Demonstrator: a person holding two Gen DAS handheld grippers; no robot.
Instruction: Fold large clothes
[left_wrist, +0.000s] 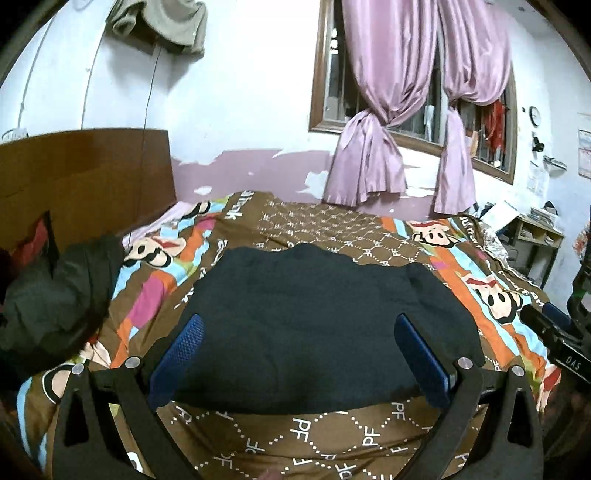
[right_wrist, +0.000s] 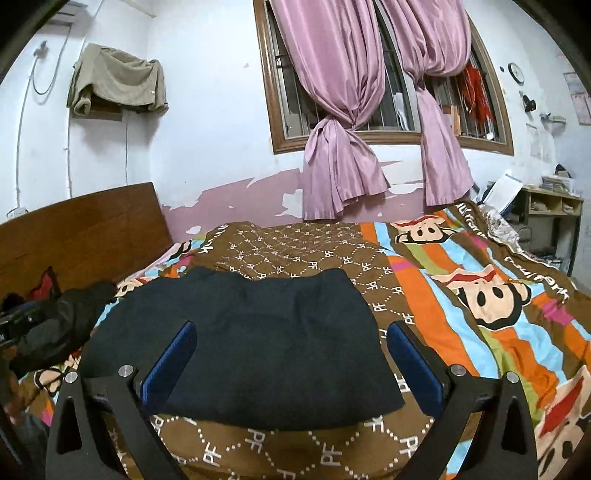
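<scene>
Meanwhile each hand-held gripper (left_wrist: 299, 354) (right_wrist: 291, 360) hovers agape over the folded navy garment (left_wrist: 317, 325), dark clothes (left_wrist: 55, 295) heaped leftward.

A home bedroom: bed (right_wrist: 461, 295) with wooden headboard (right_wrist: 81, 229), curtained window (right_wrist: 369, 92).

A bed (right_wrist: 480, 332) is covered with a brown blanket (right_wrist: 303, 243) with bright stripes and cartoon monkey faces. A folded dark blue garment (right_wrist: 258, 343) is laid flat in the middle. A dark green jacket (left_wrist: 55, 295) is piled at the left, near the wooden headboard (right_wrist: 81, 225).
</scene>
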